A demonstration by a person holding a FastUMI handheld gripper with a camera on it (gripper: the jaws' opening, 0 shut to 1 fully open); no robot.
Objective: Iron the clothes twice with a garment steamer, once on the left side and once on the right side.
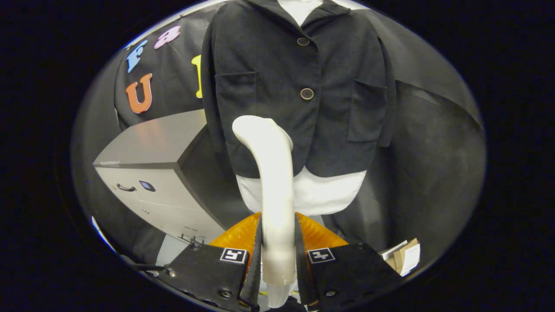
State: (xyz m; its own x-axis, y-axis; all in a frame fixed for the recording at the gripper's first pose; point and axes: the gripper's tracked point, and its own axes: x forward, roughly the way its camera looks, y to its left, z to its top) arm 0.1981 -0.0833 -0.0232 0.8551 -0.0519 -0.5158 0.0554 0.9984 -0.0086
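Note:
A dark button-up jacket with two chest pockets hangs on a white mannequin torso straight ahead. My gripper is shut on the handle of a white garment steamer, which rises between the fingers. The steamer's curved head sits against the lower front of the jacket, left of the button line and below the left pocket. The face of the head that meets the cloth is hidden.
A grey metal cabinet with a drawer handle stands to the left of the mannequin. Cardboard and paper scraps lie low on the right. Black cloth covers the wall behind.

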